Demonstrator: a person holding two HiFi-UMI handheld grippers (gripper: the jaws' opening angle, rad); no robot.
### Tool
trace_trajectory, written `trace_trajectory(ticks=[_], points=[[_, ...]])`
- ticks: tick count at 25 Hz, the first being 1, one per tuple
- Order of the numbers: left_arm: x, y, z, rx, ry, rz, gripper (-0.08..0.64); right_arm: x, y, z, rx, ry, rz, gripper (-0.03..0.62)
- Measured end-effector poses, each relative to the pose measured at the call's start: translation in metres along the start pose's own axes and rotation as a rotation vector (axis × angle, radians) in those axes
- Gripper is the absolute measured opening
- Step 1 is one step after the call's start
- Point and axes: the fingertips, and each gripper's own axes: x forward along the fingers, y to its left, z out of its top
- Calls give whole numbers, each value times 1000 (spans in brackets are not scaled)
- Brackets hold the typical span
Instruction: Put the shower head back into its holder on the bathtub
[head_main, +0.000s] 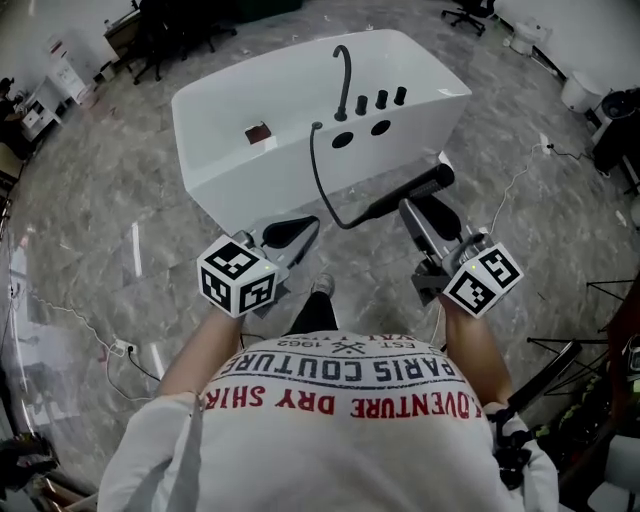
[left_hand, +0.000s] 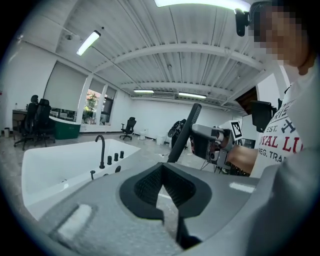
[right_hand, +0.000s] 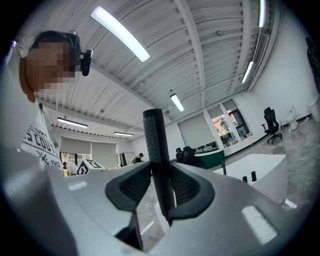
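The right gripper (head_main: 415, 212) is clamped on the slim black shower head (head_main: 410, 190) with a textured handle. In the right gripper view the dark pads (right_hand: 187, 187) stand wide, with the handle (right_hand: 155, 145) between them, and it rests against the pad on the right side of that view. The shower head hangs in the air in front of the white bathtub (head_main: 240, 185), outside the tub and apart from its rim. It lies slanted, with the far end higher and pointing to the right in the head view. A thin black hose (head_main: 320, 180) runs from the tub deck down the outer wall and curves up to the near end of the shower head.

The left gripper (head_main: 290, 232) has its jaws together and nothing is between them (left_hand: 162, 185). It is near the tub wall, at the left of the hose, not touching it.

On the deck stand a curved black faucet (head_main: 345, 80) and three small black knobs (head_main: 380, 99). Just in front of them are two dark oval openings (head_main: 342, 140); I cannot tell which one is the holder. Both are well apart from the shower head.

The tub stands on a grey marble floor (head_main: 100, 230). The person wears a white T-shirt with print (head_main: 340, 420)
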Motion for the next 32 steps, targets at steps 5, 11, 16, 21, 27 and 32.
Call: trace_trajectory(ticks=[5,11,16,21,27,32], points=[[46,75,4,-35,48,-38,2,53,-51,17,32,-13,-21,126],[86,166,8,-80,87,-47,2,125,-108,43,75,-39,-14,126],[104,233,15,-74,111,-49,2,185,-132,77,77,-78,32,124],[128,280,14,-25,144,-67,3,231,-155,102,86,-133,84,124],[153,278,0,67,217,-159,102,258,-154,127,62,-152,107,123],[189,253,-21,109,275,-297,160,274,-153,145,64,-160,149,123]])
